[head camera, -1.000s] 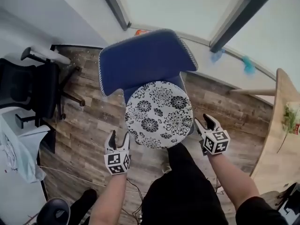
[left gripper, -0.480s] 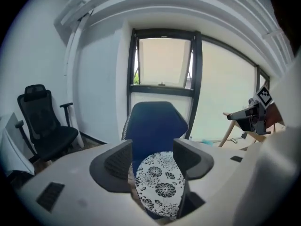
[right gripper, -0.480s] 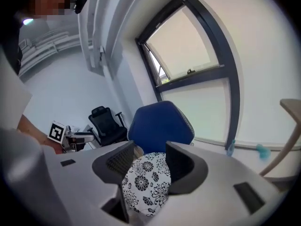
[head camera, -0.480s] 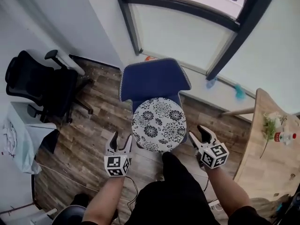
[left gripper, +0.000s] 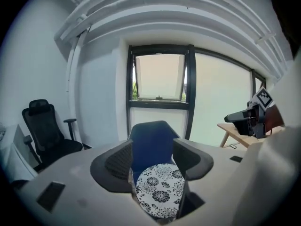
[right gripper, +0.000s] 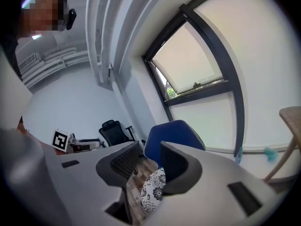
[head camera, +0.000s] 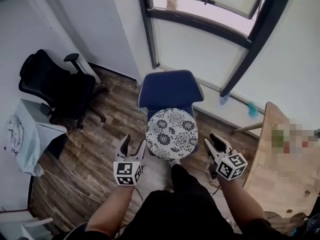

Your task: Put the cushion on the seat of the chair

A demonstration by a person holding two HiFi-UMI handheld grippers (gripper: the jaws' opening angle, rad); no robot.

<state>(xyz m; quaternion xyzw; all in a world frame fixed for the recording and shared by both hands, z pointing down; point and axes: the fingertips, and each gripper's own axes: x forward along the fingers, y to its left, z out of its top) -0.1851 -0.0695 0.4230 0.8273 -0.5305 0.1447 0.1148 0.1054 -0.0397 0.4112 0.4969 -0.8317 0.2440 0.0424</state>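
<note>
A round white cushion with black flowers [head camera: 171, 133] lies flat on the seat of the blue chair [head camera: 170, 90]. Both grippers hover well above the floor, short of the chair and apart from it. My left gripper [head camera: 131, 147] is at the cushion's left, open and empty. In the left gripper view the cushion [left gripper: 160, 197] shows far off through its gap. My right gripper [head camera: 216, 143] is at the cushion's right; its jaws have just been closing, a gap remains and nothing is between them. The right gripper view shows the chair [right gripper: 171, 134] and the cushion's edge [right gripper: 153, 189].
A black office chair [head camera: 55, 89] stands at the left wall beside a white unit with a cloth [head camera: 22, 136]. A wooden table [head camera: 280, 156] fills the right side. A tall dark-framed window [head camera: 210, 19] is behind the blue chair. The person's dark-clad legs [head camera: 175, 204] are below.
Both grippers have risen and the view has pulled back, so the chair looks smaller. The cushion stays on the seat. The right jaws stand narrower than before.
</note>
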